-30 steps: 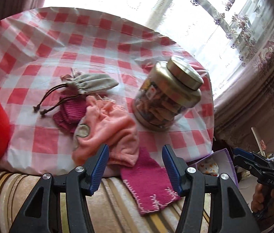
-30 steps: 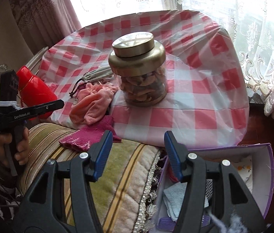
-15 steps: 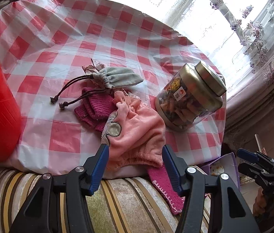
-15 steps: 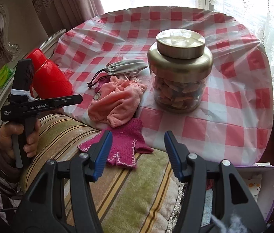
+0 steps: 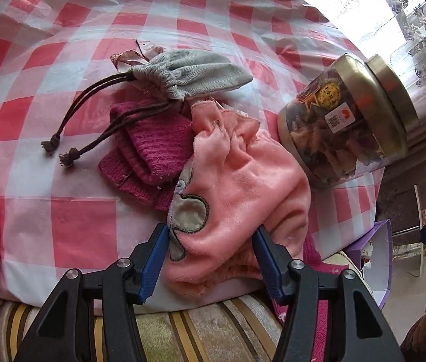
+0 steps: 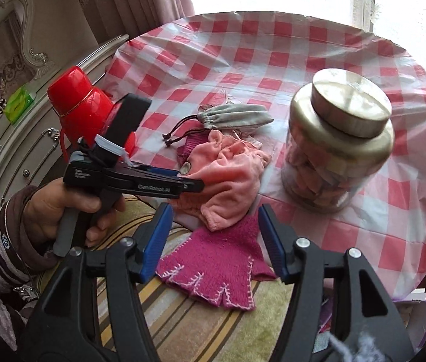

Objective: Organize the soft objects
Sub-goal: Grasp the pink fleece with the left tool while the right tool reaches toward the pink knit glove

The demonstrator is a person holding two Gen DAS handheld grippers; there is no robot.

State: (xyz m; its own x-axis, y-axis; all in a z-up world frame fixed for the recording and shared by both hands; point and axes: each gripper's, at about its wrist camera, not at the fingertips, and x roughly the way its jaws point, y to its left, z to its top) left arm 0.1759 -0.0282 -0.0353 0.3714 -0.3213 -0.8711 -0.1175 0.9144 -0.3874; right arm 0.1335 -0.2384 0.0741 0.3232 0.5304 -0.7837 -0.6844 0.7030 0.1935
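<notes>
Item 1, left tongs: we are holding them released, jaws straddling the near edge of the pink plush garment without pressing on it; we are grasping nothing.

Item 2, right tongs: released too, their jaws having just been opening, with the magenta knit glove lying between them, pads not pressing on it.

Item 3, pink plush garment: lying crumpled at the desk edge, at 12 o'clock from the left tongs.

Item 4, second magenta knit piece: at 10 o'clock from the garment, partly tucked under it.

Item 5, grey drawstring pouch: at 11 o'clock, cords trailing over the knit piece.

Item 6, glass jar: at 2 o'clock, just beside the garment.

Item 7, red flask: at 9 o'clock, on the desk edge.

Item 8, purple box: at 3 o'clock, below the desk, some cloth already inside in the right wrist view.

Progress: we are judging the task early; four soft things are remaining unsorted, none lifted.
</notes>
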